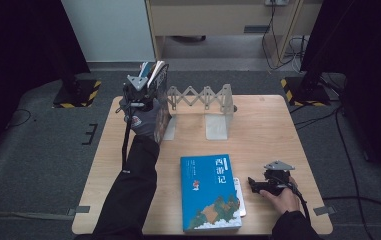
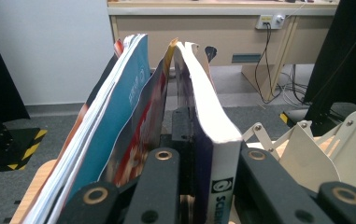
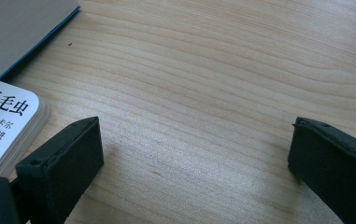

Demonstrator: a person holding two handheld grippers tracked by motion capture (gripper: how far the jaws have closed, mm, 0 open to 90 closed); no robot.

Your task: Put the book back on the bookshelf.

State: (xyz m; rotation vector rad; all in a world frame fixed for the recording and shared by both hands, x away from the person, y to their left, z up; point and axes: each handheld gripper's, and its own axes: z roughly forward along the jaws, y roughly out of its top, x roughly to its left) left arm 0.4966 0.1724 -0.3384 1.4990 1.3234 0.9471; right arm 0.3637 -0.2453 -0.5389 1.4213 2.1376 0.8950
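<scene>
We clamp left gripper (image 1: 139,95) on upright books (image 2: 166,116), steadying them against bookend rack (image 1: 205,100). Right gripper (image 1: 270,184) rests wide, empty, beside blue book (image 1: 209,192) awaiting pickup.

High view: fixed above the near edge of the table (image 1: 258,125), facing forward and down, far enough to take in the whole top and the floor around it. Left gripper view: close behind upright books (image 2: 133,121) at the table's far left, facing level toward the back wall. Right gripper view: just above the table's near right, facing down. Shared with high view: books, tabletop.
</scene>
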